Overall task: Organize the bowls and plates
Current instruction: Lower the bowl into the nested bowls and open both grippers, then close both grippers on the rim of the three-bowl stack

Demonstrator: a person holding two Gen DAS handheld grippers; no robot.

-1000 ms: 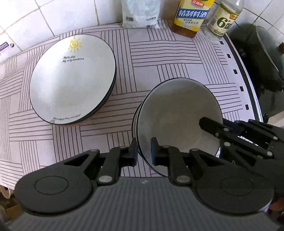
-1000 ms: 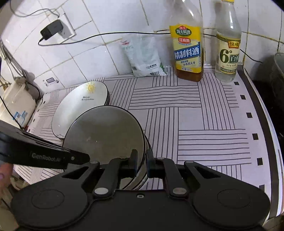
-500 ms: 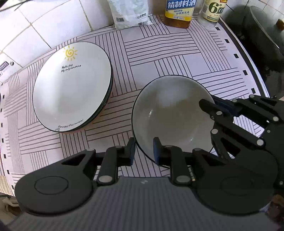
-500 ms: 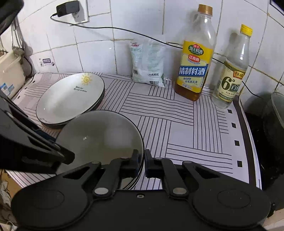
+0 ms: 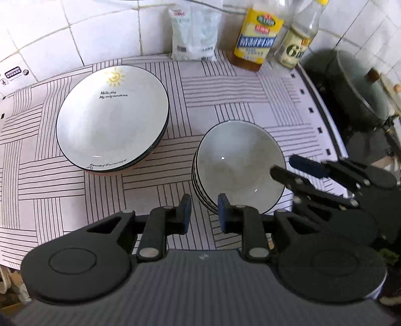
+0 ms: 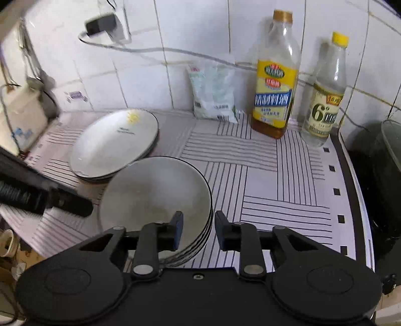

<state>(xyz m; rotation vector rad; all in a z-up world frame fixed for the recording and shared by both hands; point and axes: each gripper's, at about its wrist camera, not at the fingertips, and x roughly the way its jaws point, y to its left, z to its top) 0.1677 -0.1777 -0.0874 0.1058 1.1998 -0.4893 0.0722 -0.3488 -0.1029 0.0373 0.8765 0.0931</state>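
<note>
A stack of several white bowls with dark rims (image 5: 238, 165) stands on the striped mat, also in the right wrist view (image 6: 155, 198). A stack of white plates with a yellow sun print (image 5: 112, 117) lies to its left, seen too in the right wrist view (image 6: 115, 143). My left gripper (image 5: 202, 213) is open, its jaws apart on either side of the bowl stack's near rim. My right gripper (image 6: 198, 229) is open at the stack's right rim; it shows in the left wrist view (image 5: 298, 168).
A white bag (image 6: 213, 95), a yellow-labelled bottle (image 6: 274, 85) and a clear bottle (image 6: 324, 92) stand at the tiled back wall. A dark pot with lid (image 5: 356, 87) sits on the stove at right. A charger and cable (image 6: 102, 23) hang on the wall.
Both grippers have opened and let go of the top bowl, which now rests level on the bowl stack. Both have drawn back and up slightly.
</note>
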